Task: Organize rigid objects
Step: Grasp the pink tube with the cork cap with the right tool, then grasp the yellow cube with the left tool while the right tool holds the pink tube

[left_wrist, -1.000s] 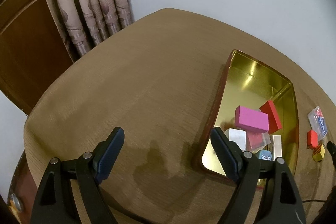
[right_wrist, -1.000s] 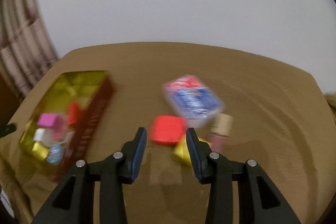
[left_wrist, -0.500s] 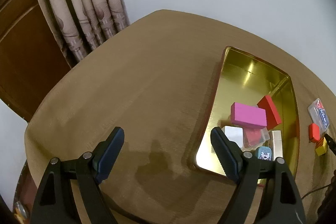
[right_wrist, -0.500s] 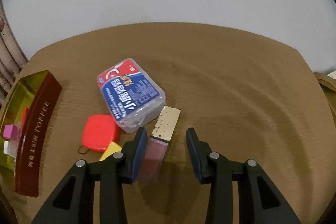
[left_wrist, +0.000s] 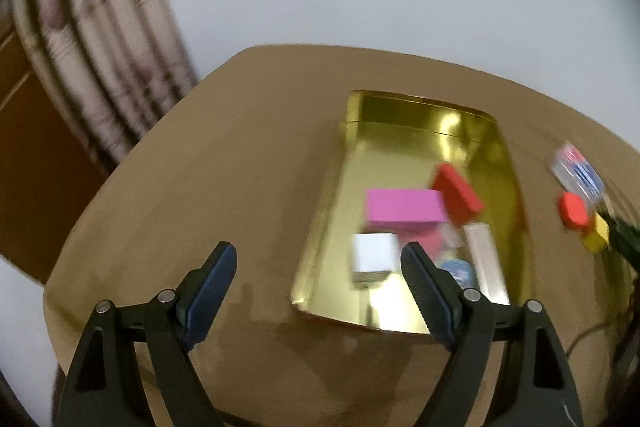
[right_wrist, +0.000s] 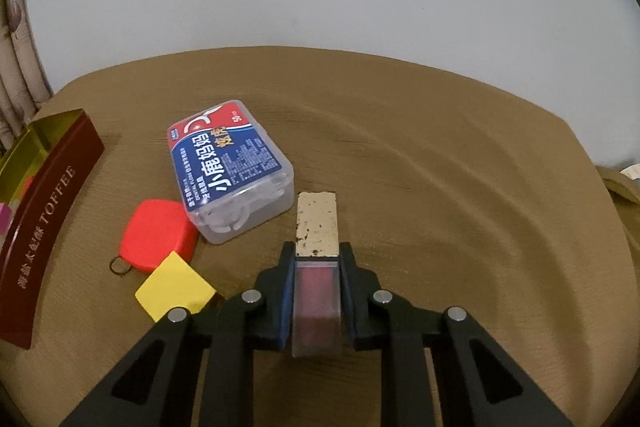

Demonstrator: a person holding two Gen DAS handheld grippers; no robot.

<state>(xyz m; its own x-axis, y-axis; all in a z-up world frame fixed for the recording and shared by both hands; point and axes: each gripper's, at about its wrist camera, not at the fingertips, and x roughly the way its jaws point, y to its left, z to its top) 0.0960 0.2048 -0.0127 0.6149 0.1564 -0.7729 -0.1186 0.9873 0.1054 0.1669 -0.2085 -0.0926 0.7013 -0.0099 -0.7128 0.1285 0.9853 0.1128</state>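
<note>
My right gripper [right_wrist: 316, 263] is shut on a lip gloss tube [right_wrist: 317, 227] with a worn gold cap and a clear red body, low over the brown tablecloth. Beside it lie a clear floss-pick box with a blue label [right_wrist: 230, 169], a red tape measure [right_wrist: 158, 233] and a yellow block [right_wrist: 174, 285]. The gold toffee tin [left_wrist: 404, 125] holds a pink block [left_wrist: 404, 205], a red block [left_wrist: 458, 193], a white cube [left_wrist: 374, 257] and other small items. My left gripper [left_wrist: 318, 273] is open and empty above the tin's near left corner.
The tin's dark red wall [right_wrist: 44, 223] stands at the right wrist view's left edge. The tablecloth [right_wrist: 460, 187] is wrinkled to the right. A curtain [left_wrist: 104, 39] and a wooden door [left_wrist: 36, 163] stand behind the table's left side.
My right gripper has moved forward and closed on the lip gloss tube. My left gripper has swung right, bringing the tin more to the centre of its view.
</note>
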